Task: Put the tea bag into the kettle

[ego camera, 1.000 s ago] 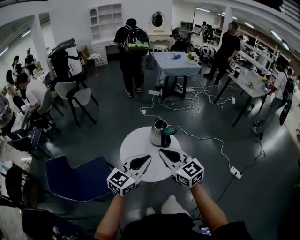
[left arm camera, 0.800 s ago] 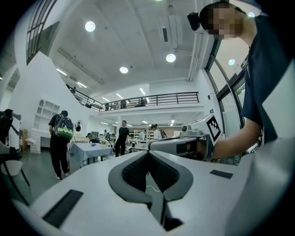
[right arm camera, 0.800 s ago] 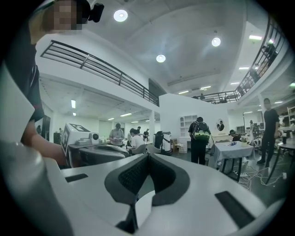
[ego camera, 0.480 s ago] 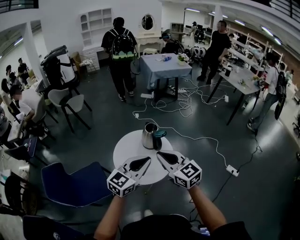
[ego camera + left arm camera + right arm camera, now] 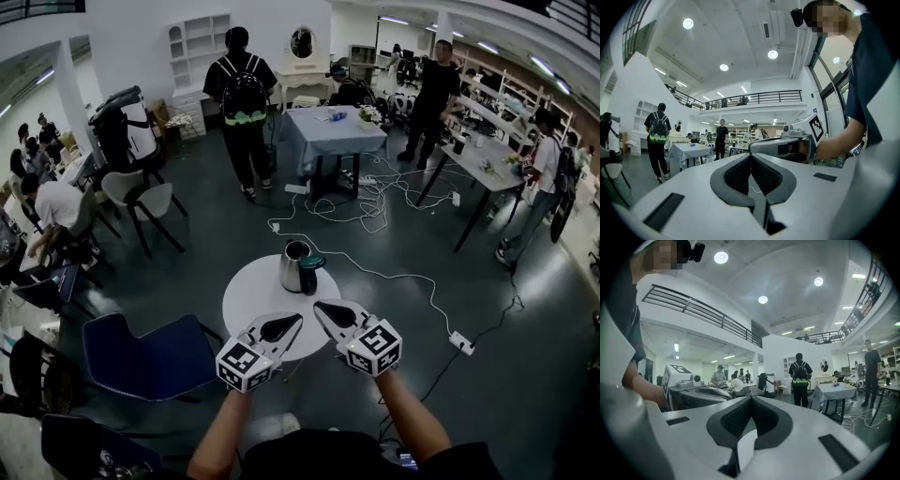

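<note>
A steel kettle [image 5: 292,266] stands open at the far side of a small round white table [image 5: 246,305], with its teal lid [image 5: 313,263] resting beside it on the right. Both grippers hover side by side over the table's near edge, held level and well short of the kettle. The left gripper [image 5: 299,317] [image 5: 750,155] has its pads pressed together with nothing seen between them. The right gripper [image 5: 317,305] [image 5: 751,398] is shut too, and its pads show nothing gripped. No tea bag shows in any view.
A blue chair [image 5: 148,356] stands just left of the table. White cables and a power strip [image 5: 459,343] lie on the floor to the right. Farther off are a cloth-covered table [image 5: 336,127], a person with a backpack [image 5: 243,94], pale chairs [image 5: 141,192] and other people.
In the head view the table and kettle have slid left and slightly up as the camera moved. Both grippers hold the same pose, jaws shut throughout.
</note>
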A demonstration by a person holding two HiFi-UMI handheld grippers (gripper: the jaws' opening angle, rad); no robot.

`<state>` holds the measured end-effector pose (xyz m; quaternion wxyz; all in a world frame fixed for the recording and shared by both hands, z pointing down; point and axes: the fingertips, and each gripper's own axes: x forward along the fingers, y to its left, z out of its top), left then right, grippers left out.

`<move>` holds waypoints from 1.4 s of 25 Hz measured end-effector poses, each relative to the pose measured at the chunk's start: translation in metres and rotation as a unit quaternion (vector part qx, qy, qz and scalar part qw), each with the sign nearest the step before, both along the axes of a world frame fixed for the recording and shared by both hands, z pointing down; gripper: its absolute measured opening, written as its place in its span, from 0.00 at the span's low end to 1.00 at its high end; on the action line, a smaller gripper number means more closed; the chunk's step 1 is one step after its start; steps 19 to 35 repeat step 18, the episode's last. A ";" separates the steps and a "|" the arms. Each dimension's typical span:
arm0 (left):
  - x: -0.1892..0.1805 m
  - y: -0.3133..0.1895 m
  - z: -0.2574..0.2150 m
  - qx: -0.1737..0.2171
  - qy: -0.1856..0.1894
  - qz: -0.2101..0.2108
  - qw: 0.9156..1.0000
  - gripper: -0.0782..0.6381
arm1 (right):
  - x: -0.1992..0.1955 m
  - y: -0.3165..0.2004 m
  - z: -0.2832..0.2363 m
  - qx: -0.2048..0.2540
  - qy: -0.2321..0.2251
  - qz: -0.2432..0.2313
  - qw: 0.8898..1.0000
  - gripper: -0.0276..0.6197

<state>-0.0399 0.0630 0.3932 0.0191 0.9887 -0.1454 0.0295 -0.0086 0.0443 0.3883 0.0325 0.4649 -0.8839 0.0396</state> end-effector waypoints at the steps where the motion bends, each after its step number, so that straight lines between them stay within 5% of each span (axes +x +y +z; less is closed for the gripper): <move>1: -0.001 0.004 -0.001 0.006 0.002 -0.005 1.000 0.13 | 0.000 0.004 0.000 0.000 -0.001 -0.002 1.000 0.07; 18: 0.043 0.079 -0.003 0.018 0.003 -0.032 0.999 0.13 | 0.048 0.081 0.009 0.000 0.001 -0.017 1.000 0.07; 35: 0.043 0.079 -0.003 0.018 0.003 -0.032 0.999 0.13 | 0.048 0.081 0.009 0.000 0.001 -0.017 1.000 0.07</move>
